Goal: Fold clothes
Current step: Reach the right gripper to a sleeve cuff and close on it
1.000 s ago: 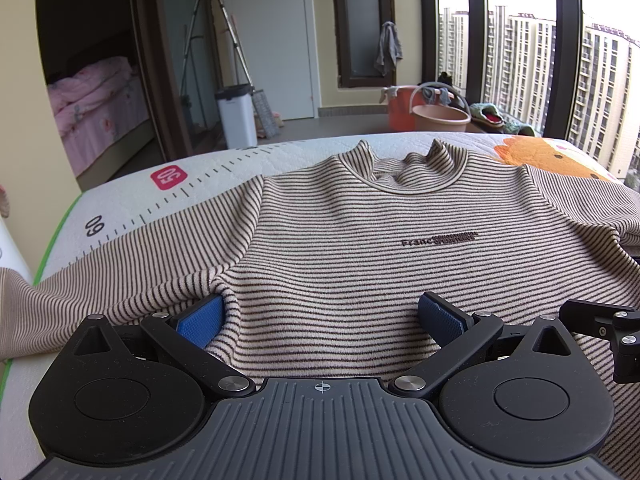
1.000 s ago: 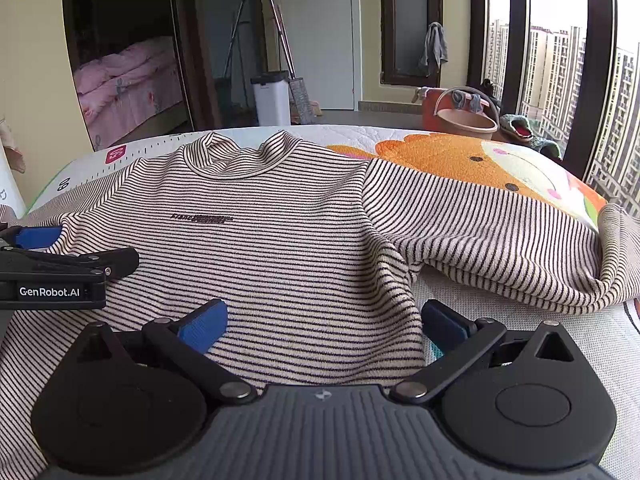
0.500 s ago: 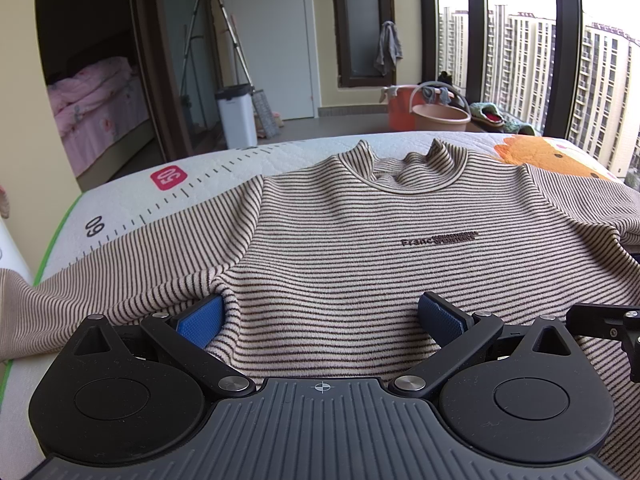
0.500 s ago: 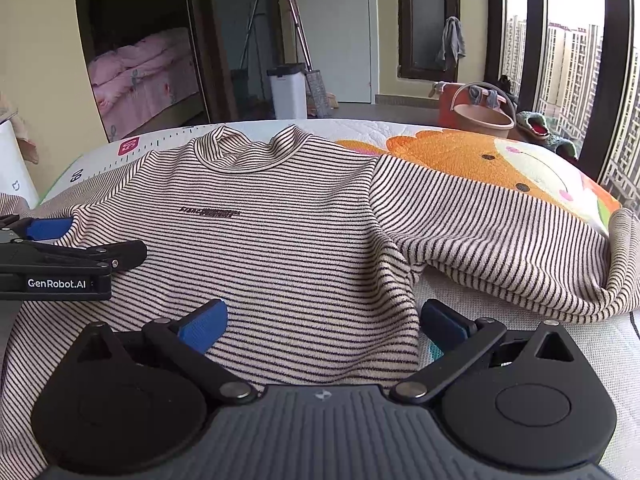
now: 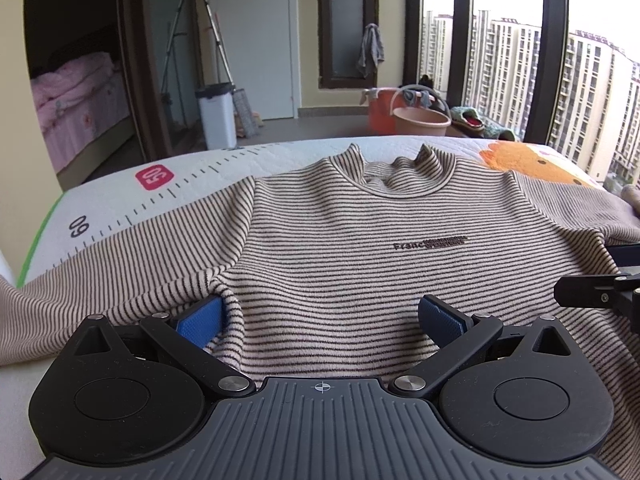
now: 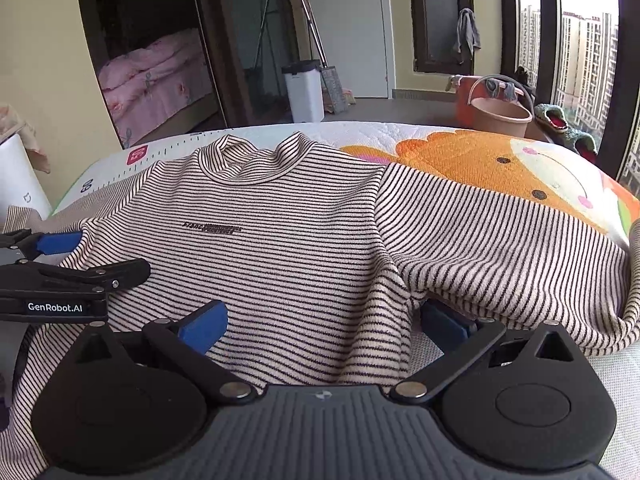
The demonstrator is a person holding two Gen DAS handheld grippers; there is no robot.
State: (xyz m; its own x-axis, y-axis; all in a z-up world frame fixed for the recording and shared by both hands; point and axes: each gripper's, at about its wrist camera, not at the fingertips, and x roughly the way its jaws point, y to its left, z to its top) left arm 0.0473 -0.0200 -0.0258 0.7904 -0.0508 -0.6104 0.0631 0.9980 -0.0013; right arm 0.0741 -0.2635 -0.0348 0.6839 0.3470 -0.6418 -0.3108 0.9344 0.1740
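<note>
Left wrist view is showing the beige black-striped knit sweater [image 5: 360,248] lying flat and unfolded between both grippers' wide-spread fingers [image 5: 200,316].

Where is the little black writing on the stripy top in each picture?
Left wrist view: the black writing sits right of centre on the striped top, below the collar.
Right wrist view: the black writing sits left of centre, again on the chest.
Shared landmark: the white bin stands on the floor behind the bed in both.
</note>
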